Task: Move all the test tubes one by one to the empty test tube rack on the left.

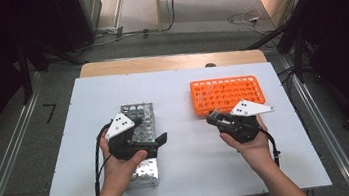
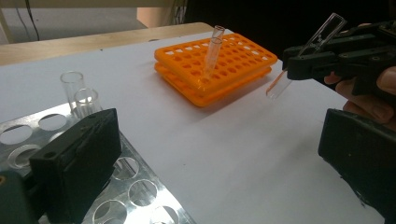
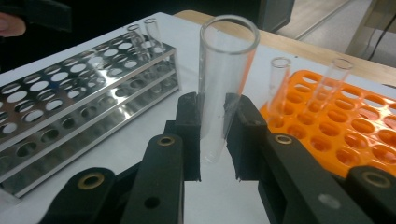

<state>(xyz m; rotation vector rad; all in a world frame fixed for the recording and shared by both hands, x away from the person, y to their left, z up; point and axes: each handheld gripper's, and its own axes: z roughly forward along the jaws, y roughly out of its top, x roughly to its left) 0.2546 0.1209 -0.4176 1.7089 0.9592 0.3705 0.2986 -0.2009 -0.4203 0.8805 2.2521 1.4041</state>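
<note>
Fingers (image 3: 187, 135) pinch glass tube (image 3: 223, 79) beside orange rack (image 3: 369, 126).

- The shiny perforated metal tube rack (image 1: 139, 132) lies under the left gripper (image 1: 155, 141), with two clear glass tubes (image 2: 79, 95) standing in its far end.
- The flat orange plastic tube rack (image 1: 227, 93) lies just beyond the right gripper (image 1: 214, 118), with two clear tubes (image 3: 306, 93) standing in it.
- A clear glass test tube (image 3: 222, 84) sits between the right gripper's jaws.
</note>
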